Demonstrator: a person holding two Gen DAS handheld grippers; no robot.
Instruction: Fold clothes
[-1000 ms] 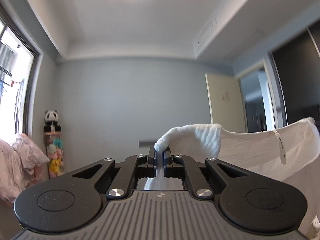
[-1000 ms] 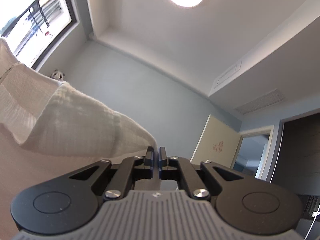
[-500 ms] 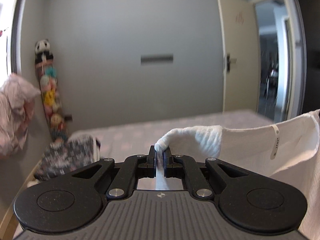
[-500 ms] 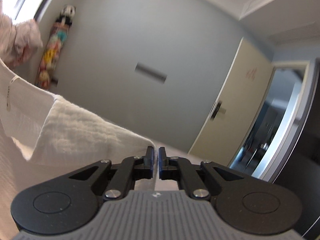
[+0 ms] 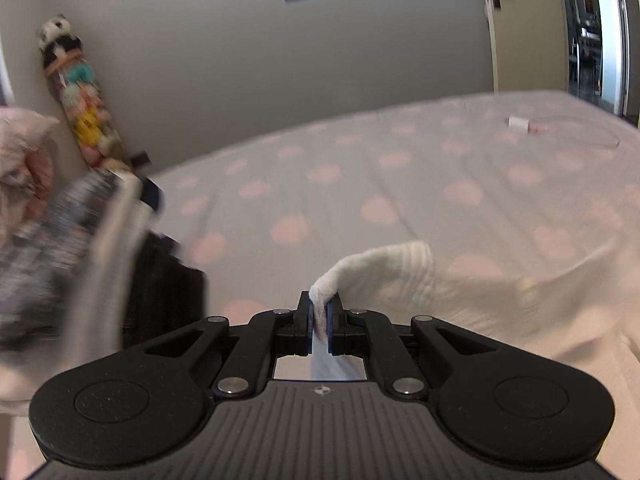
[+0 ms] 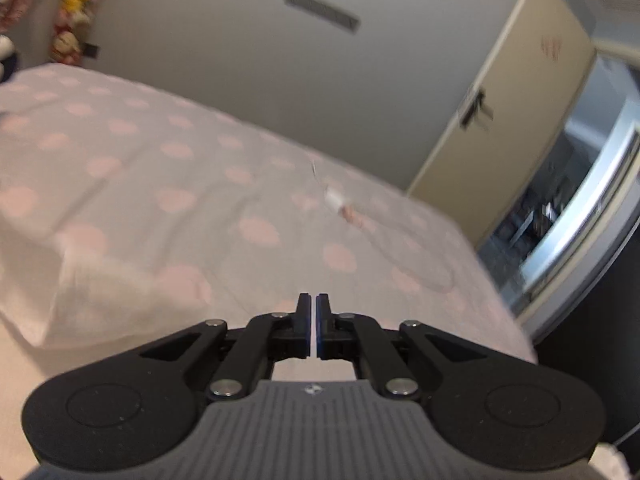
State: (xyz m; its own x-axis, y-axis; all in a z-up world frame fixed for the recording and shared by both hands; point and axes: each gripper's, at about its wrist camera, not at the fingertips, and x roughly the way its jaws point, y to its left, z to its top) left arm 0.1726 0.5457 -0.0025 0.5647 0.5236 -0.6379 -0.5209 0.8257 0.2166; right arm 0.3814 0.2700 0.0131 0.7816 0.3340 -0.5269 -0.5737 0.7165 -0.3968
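Observation:
A white textured garment [image 5: 400,276] hangs over the pink-spotted bed [image 5: 400,168]. My left gripper [image 5: 319,300] is shut on a bunched corner of it, and the cloth trails off to the right, blurred. In the right wrist view the same white garment [image 6: 100,292] spreads blurred at the left and runs in toward my right gripper [image 6: 313,300]. That gripper's jaws are closed with only a thin pale sliver between them, and the pinch itself is hidden behind the fingers. Both grippers point down at the bed [image 6: 160,140].
A blurred pile of patterned and dark clothes [image 5: 60,240] lies at the bed's left edge, pink fabric [image 5: 20,168] behind it. A white plug with a thin cable [image 5: 520,124] [image 6: 334,200] lies on the far side. Stacked plush toys [image 5: 80,92] lean in the corner; a door [image 6: 500,120] stands at the right.
Both grippers have swung down from the ceiling and wall to the bed, carrying the white garment lower. The bed now fills both views, and the garment sags over it.

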